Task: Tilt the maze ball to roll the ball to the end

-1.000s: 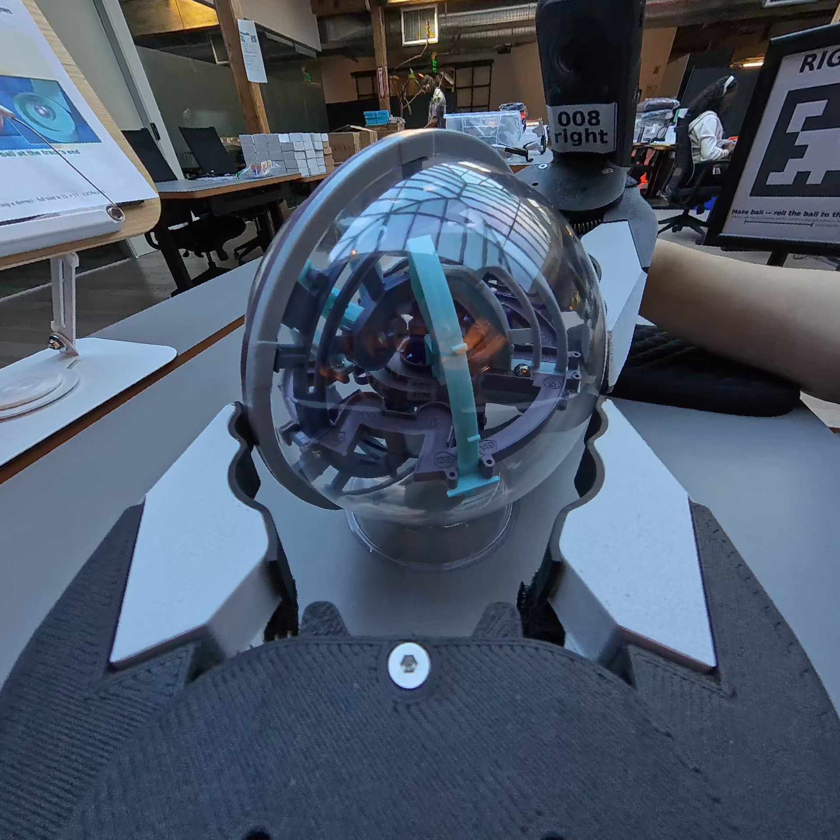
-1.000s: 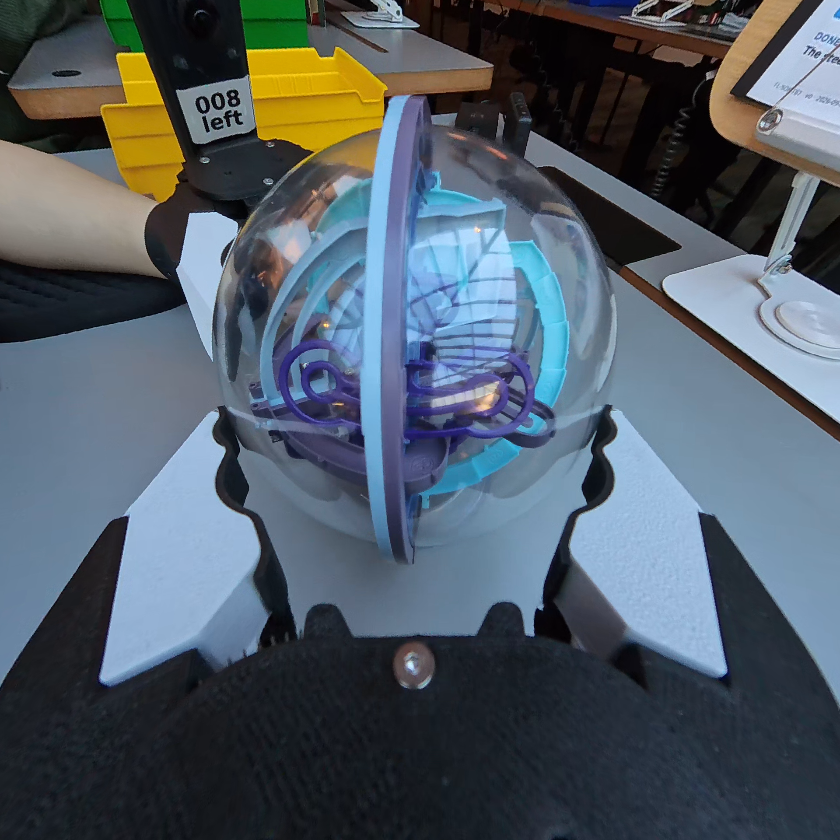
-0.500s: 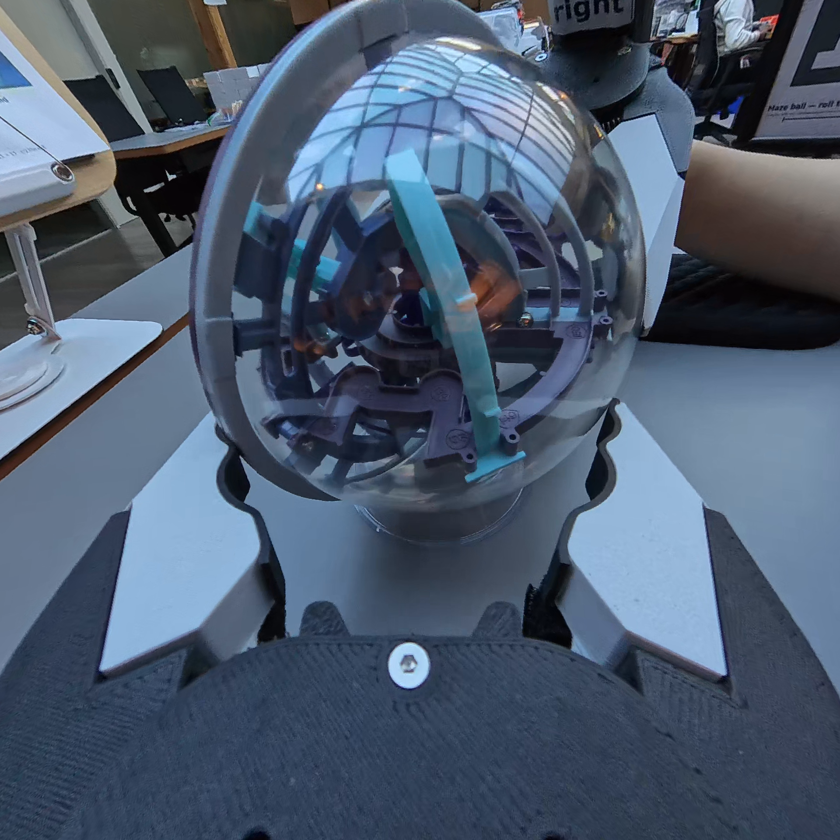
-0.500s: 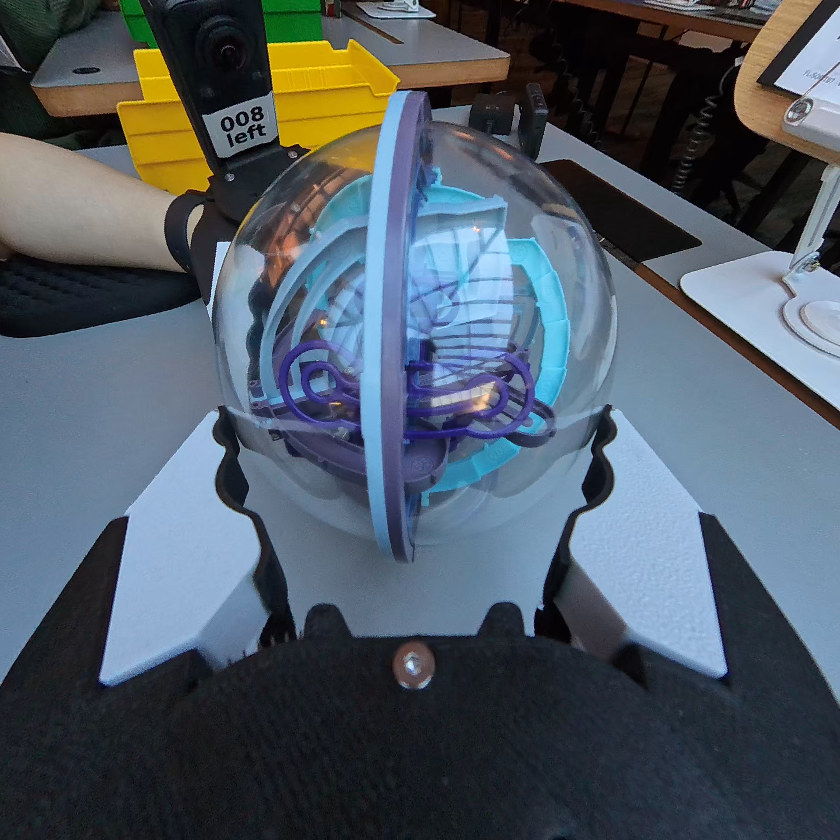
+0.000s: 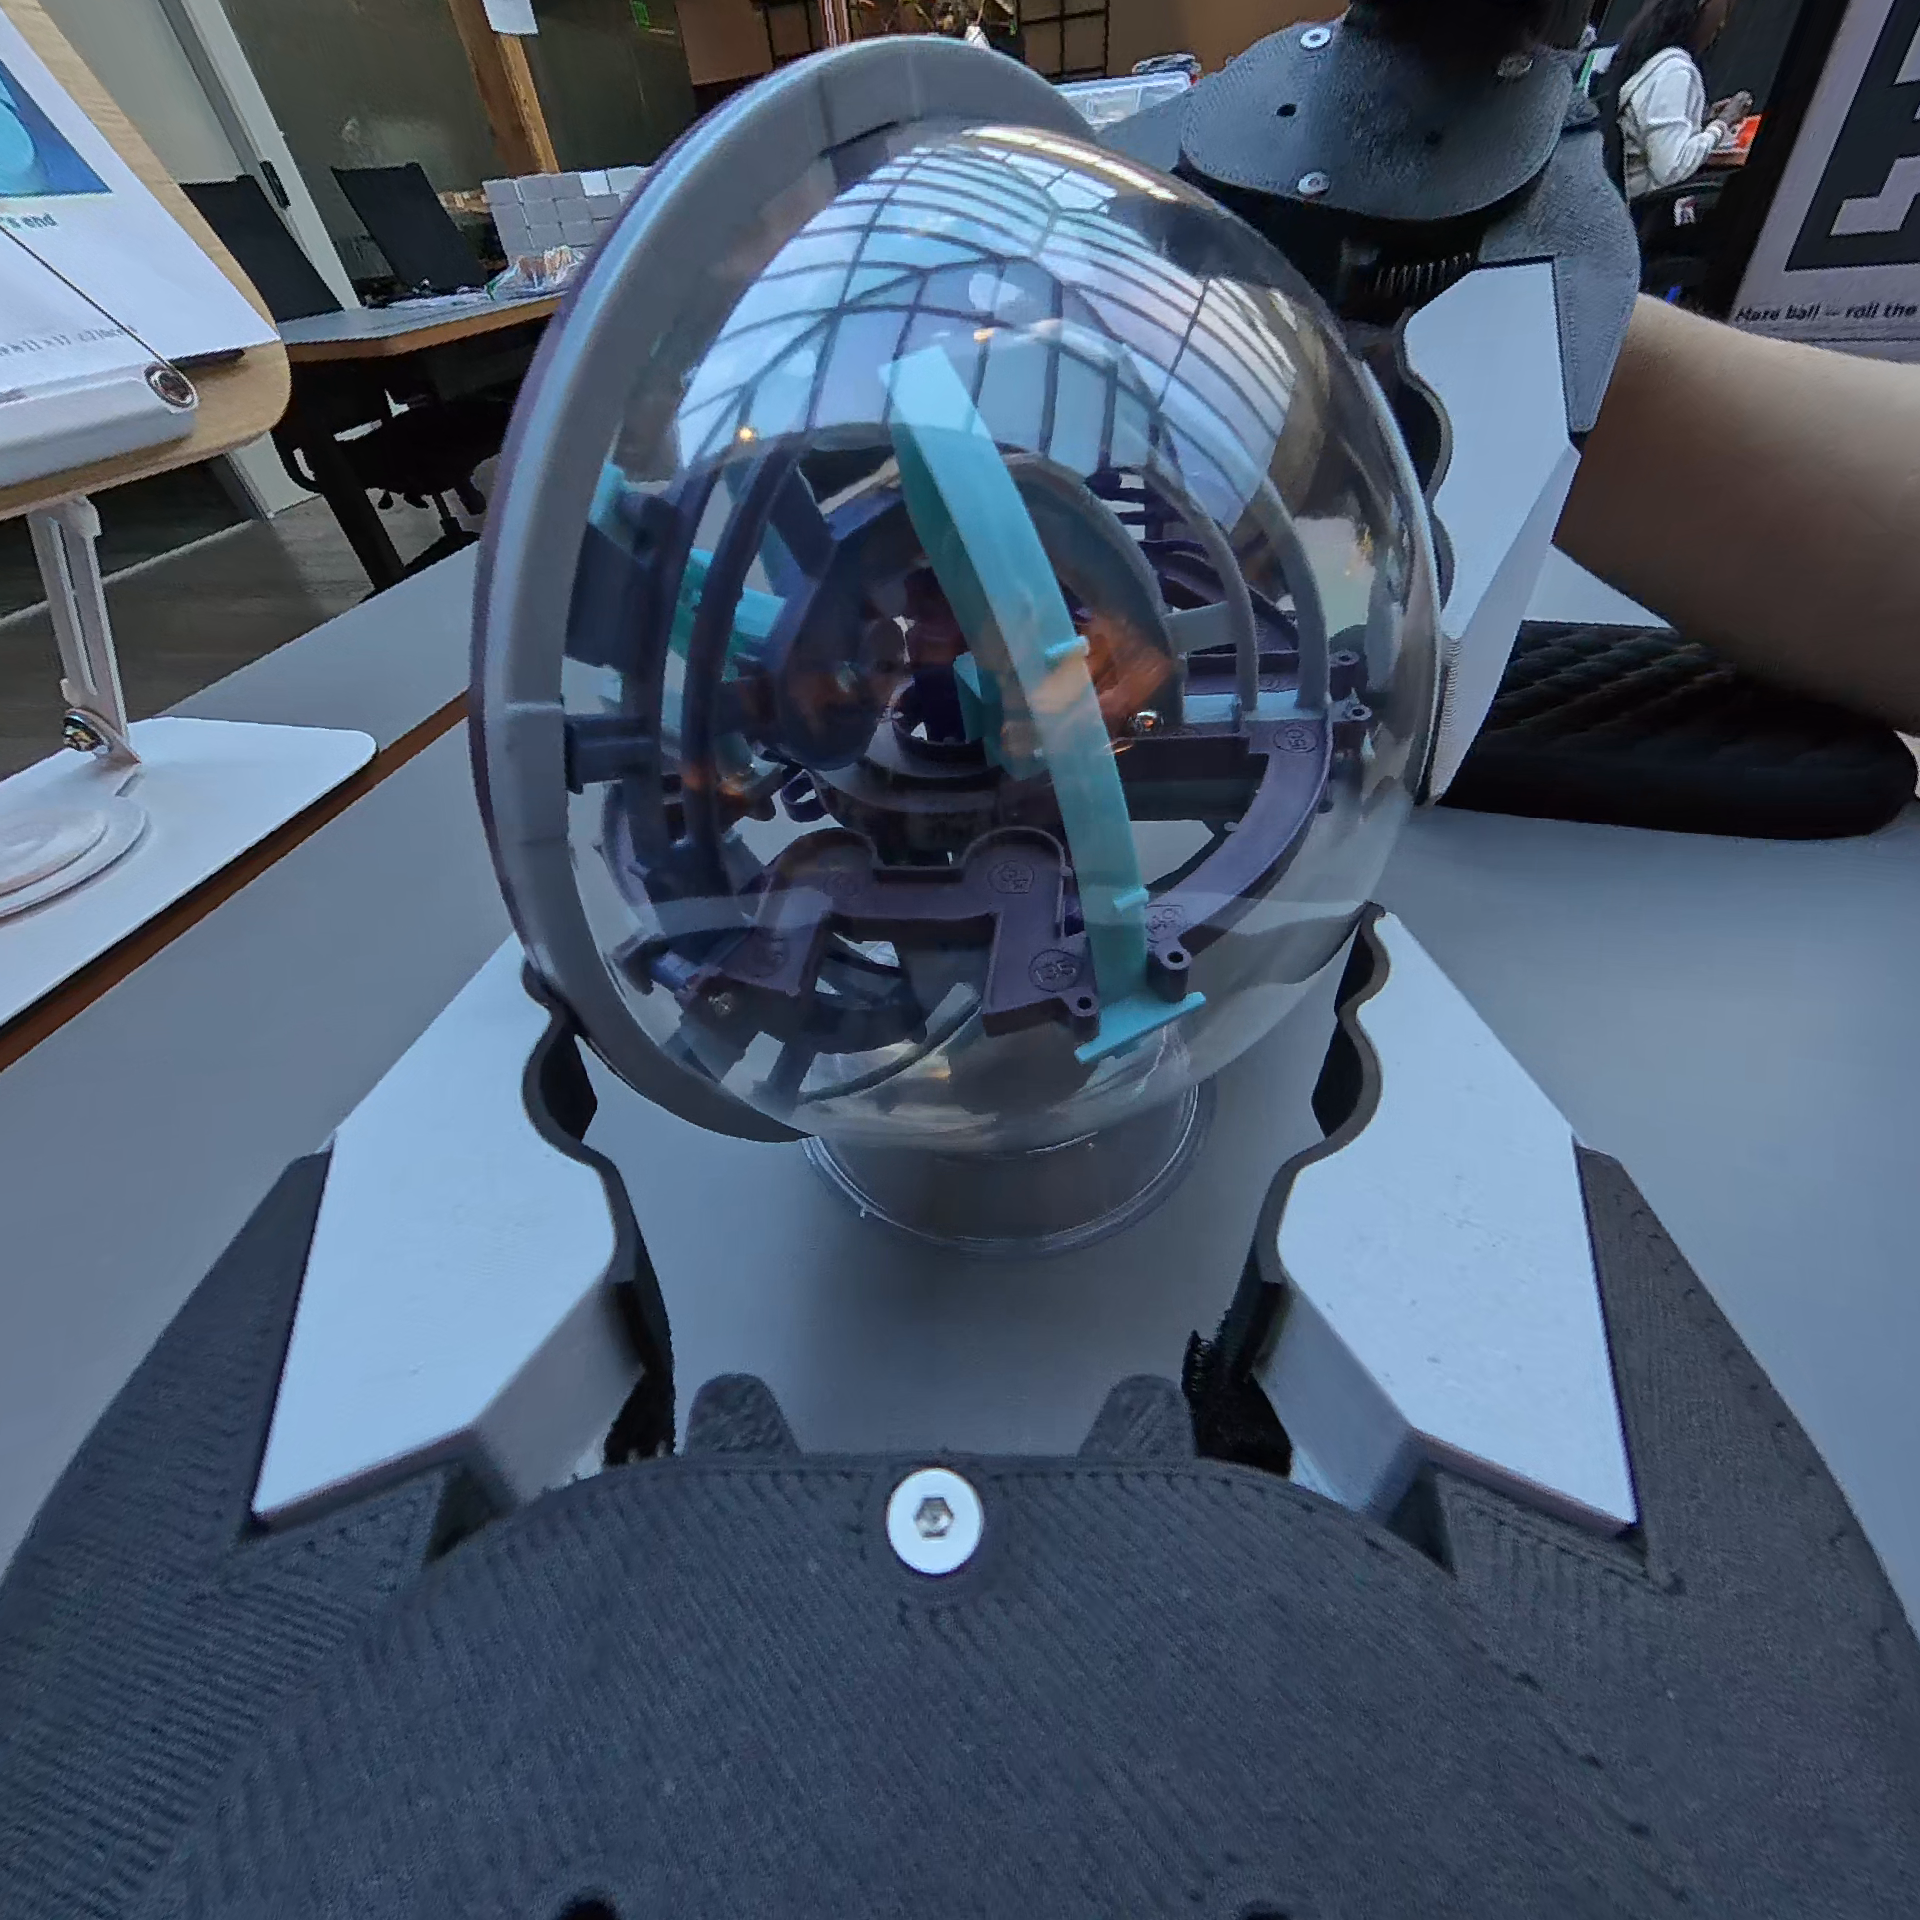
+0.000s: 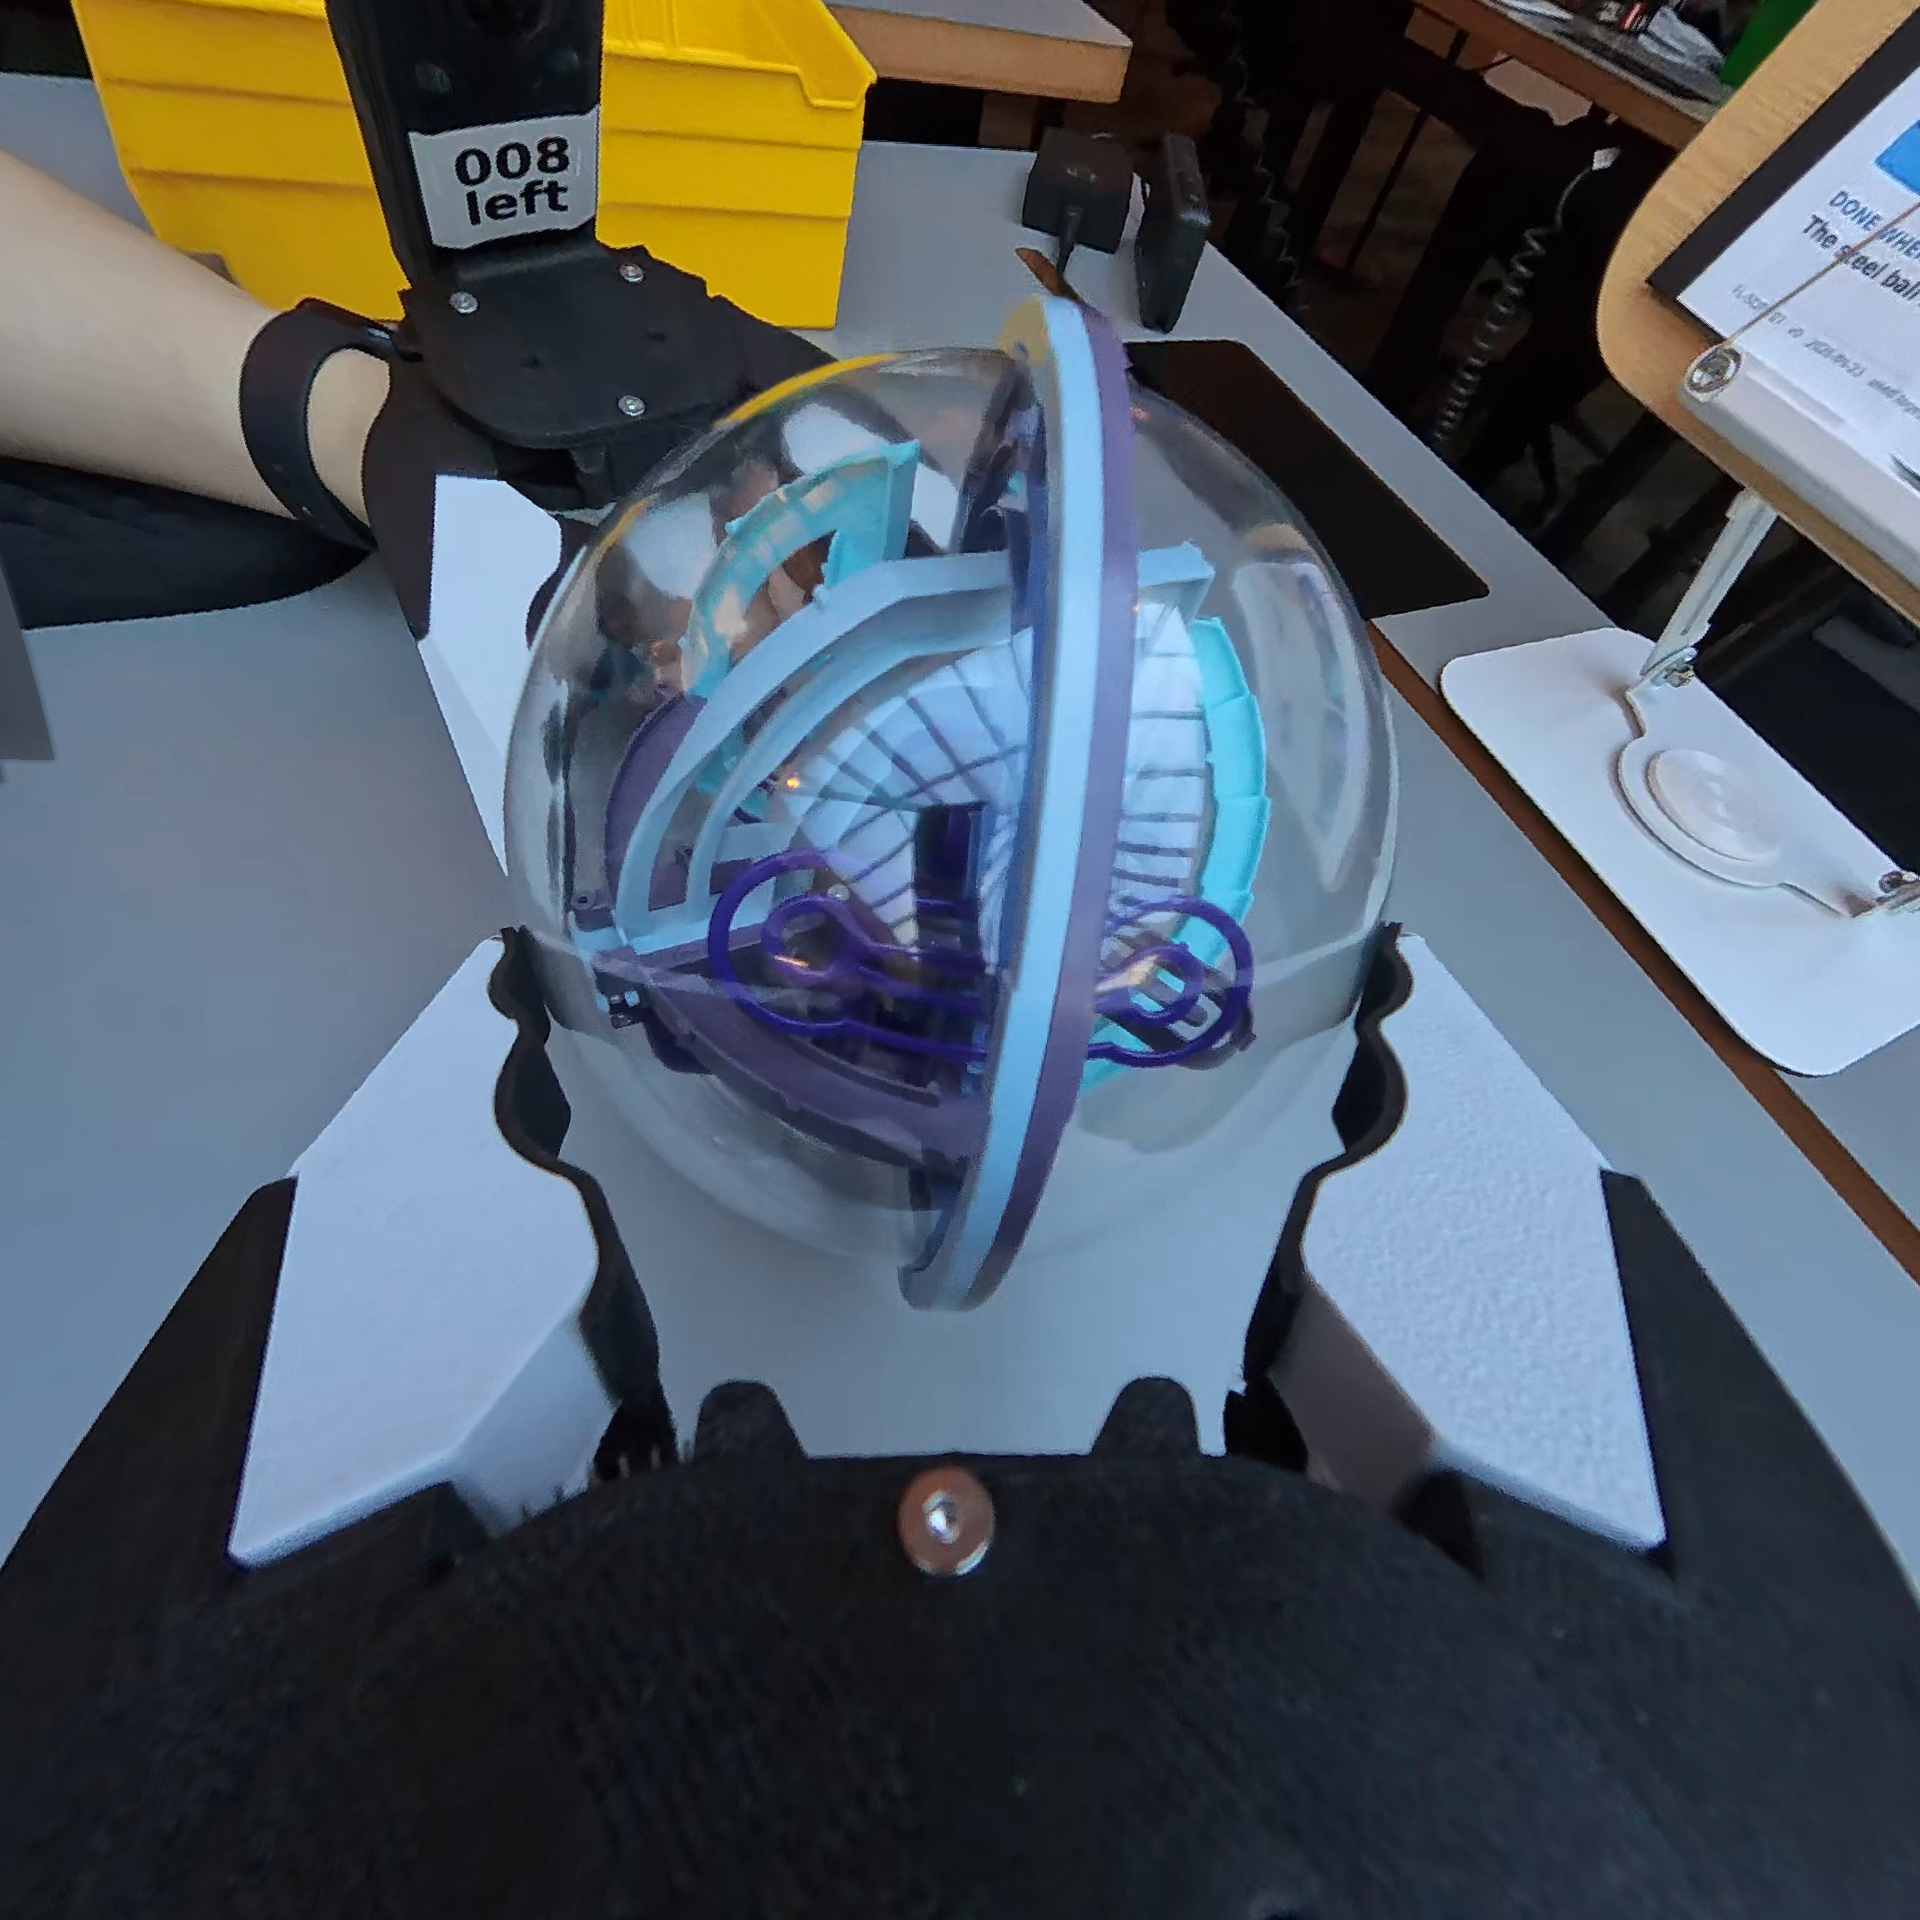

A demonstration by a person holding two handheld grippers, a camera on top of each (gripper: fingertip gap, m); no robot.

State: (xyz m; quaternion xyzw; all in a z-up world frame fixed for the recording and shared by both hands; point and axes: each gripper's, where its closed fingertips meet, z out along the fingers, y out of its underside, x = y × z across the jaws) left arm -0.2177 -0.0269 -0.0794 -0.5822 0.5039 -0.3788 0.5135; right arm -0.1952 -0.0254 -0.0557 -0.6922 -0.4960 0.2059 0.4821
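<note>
The maze ball (image 5: 935, 623) is a clear sphere with a grey-purple ring and teal, grey and purple tracks inside. It hangs just above a clear round stand (image 5: 997, 1184) on the grey table. My left gripper (image 5: 951, 966) is shut on its lower sides. My right gripper (image 6: 948, 961) is shut on it from the opposite side. In the right wrist view the maze ball (image 6: 935, 779) is tilted, its ring leaning right at the top. Each gripper shows behind the ball in the other's view: the right one (image 5: 1403, 156), the left one (image 6: 520, 312). I cannot pick out the small ball with certainty.
A person's forearm (image 5: 1766, 499) rests on a black pad (image 5: 1683, 727). A white sign stand (image 6: 1714, 831) stands on the adjoining table; it also shows in the left wrist view (image 5: 156, 790). A yellow bin (image 6: 707, 104) and black adapters (image 6: 1081, 187) sit beyond the ball.
Both grippers have tilted the maze ball. Its ring stood upright in the right wrist view and now leans right. The right wrist view now looks down from higher.
</note>
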